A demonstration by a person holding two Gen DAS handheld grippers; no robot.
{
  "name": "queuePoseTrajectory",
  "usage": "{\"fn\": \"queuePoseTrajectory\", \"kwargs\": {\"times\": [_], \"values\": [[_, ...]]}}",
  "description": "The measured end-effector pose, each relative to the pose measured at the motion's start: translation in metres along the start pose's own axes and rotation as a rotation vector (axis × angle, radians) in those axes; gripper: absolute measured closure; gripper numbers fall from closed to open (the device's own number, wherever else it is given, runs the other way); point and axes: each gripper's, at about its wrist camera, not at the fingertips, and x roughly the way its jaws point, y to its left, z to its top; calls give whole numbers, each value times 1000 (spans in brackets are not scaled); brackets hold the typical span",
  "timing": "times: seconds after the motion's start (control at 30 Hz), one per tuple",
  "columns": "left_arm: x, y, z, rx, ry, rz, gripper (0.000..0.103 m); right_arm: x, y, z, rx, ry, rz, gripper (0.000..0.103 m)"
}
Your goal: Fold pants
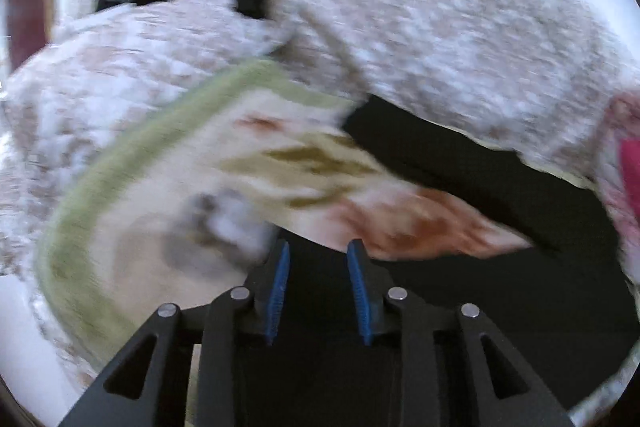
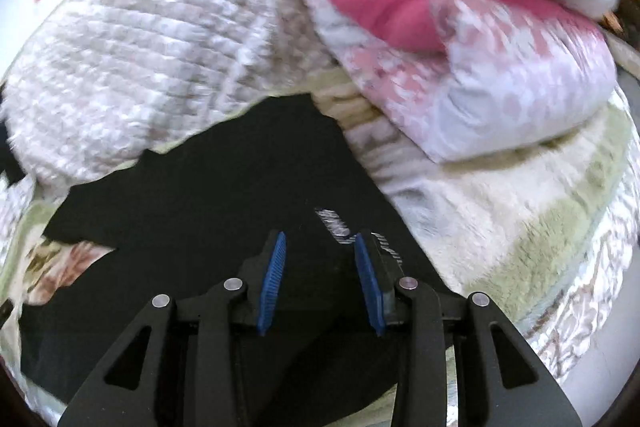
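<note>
1. Pants (image 2: pixel 224 187), black, lie spread on a green-bordered floral blanket (image 1: pixel 132 163) beside a quilted bedspread (image 2: pixel 140 59).
2. Left gripper (image 1: pixel 318 251): fingers narrowly parted, empty, over the pants' edge.
3. Right gripper (image 2: pixel 320 247): fingers narrowly parted above the black cloth, gripping nothing.

Knit blanket (image 2: pixel 140 39) w/ pink-patterned quilt (image 2: pixel 500 75) beside it, green-edged floral towel (image 1: pixel 168 163) in front

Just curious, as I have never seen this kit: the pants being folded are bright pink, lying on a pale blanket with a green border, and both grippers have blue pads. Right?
Not quite. The pants are black, as the right wrist view shows; the pink thing is bedding further back. They do lie on the pale blanket with the green border, and the left gripper and right gripper both have blue pads.
</note>
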Motion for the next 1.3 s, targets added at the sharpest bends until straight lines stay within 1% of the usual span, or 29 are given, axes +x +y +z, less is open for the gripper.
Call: {"fn": "queuePoseTrajectory", "kwargs": {"times": [0.03, 0.13, 0.2, 0.27, 0.3, 0.37, 0.4, 0.47, 0.53, 0.6, 0.67, 0.73, 0.77, 0.83, 0.9, 0.93, 0.97, 1.0, 1.03, 1.1, 1.2, 1.3], "values": [[-2, -12, -6, 24, 12, -42, 69, -2, 10, -3, -34, 8, 31, 66], [-6, -46, -26, 99, 46, -130, 68, -4, 35, -17, -102, 40, 108, 66], [-4, -65, -40, 146, 74, -168, 68, -1, 50, -31, -163, 76, 113, 66], [1, -79, -51, 191, 103, -169, 68, 4, 56, -39, -195, 108, 96, 66], [4, -83, -56, 202, 119, -167, 68, 12, 58, -43, -204, 144, 89, 66], [12, -87, -64, 208, 161, -163, 68, 25, 55, -49, -196, 207, 67, 66], [13, -88, -65, 214, 155, -160, 68, 30, 52, -50, -179, 224, 71, 66], [11, -90, -65, 226, 149, -154, 67, 25, 52, -46, -170, 201, 72, 66], [10, -86, -63, 211, 158, -156, 67, 18, 56, -45, -202, 165, 67, 66], [4, -87, -64, 201, 157, -169, 67, 10, 61, -46, -212, 146, 107, 66], [-1, -89, -67, 201, 155, -176, 67, 7, 67, -48, -236, 131, 127, 65], [-4, -94, -71, 213, 153, -172, 67, 6, 77, -54, -269, 138, 163, 57], [-5, -97, -74, 218, 158, -172, 67, 6, 82, -57, -278, 146, 191, 55], [-5, -103, -78, 227, 174, -170, 67, 4, 93, -63, -313, 148, 215, 54], [-8, -110, -82, 241, 169, -160, 67, 3, 102, -71, -356, 148, 230, 54], [-9, -113, -83, 249, 166, -161, 66, 3, 105, -75, -369, 153, 239, 54], [-9, -116, -85, 255, 165, -166, 63, 5, 109, -79, -383, 166, 247, 54], [-8, -117, -86, 256, 166, -167, 61, 11, 112, -83, -402, 191, 243, 54], [-7, -118, -88, 259, 165, -165, 60, 13, 114, -87, -418, 196, 232, 53], [-7, -120, -91, 274, 154, -157, 59, 13, 118, -90, -455, 172, 220, 50], [-7, -120, -91, 273, 149, -159, 58, 14, 118, -90, -451, 179, 225, 45], [-7, -120, -92, 274, 150, -159, 58, 13, 119, -92, -460, 176, 221, 44]]}}
